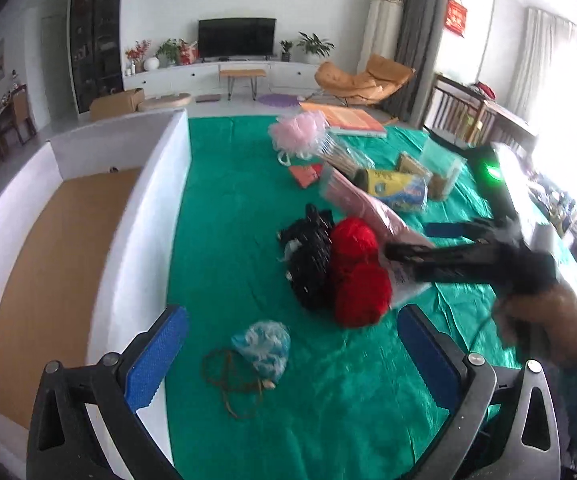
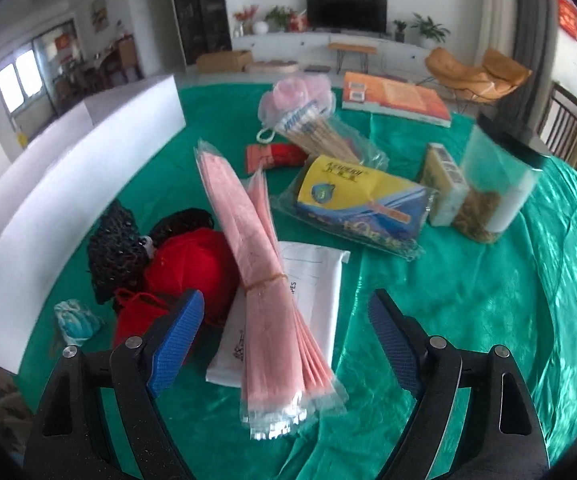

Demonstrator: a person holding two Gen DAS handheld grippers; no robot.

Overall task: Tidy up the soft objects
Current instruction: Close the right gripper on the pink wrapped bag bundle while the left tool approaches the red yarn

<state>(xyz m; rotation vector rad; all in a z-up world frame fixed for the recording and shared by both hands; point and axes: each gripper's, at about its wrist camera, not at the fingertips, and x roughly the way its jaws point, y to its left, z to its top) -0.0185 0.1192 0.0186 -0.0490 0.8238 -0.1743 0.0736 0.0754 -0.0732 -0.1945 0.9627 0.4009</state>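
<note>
Two red yarn balls (image 1: 358,276) (image 2: 192,268) lie against a black net item (image 1: 312,256) (image 2: 116,248) on the green cloth (image 1: 228,200). A pink mesh puff (image 1: 298,130) (image 2: 300,92) sits further back. A tied bundle of flat pink bags (image 2: 264,280) rests on a white envelope (image 2: 316,280). My right gripper (image 2: 284,340) (image 1: 416,240) is open, hovering with the bundle's near end between its fingers and no pad touching it. My left gripper (image 1: 292,320) is open and holds nothing, above a small blue-white plastic bag (image 1: 266,344) (image 2: 76,320).
A white-walled box (image 1: 144,200) (image 2: 88,160) with a cardboard floor stands at the left. A brown cord (image 1: 232,384) lies by the small bag. Behind are a yellow-blue packet (image 2: 360,200), bagged chopsticks (image 2: 328,136), an orange book (image 2: 396,98), a sponge (image 2: 444,184) and a clear jar (image 2: 492,192).
</note>
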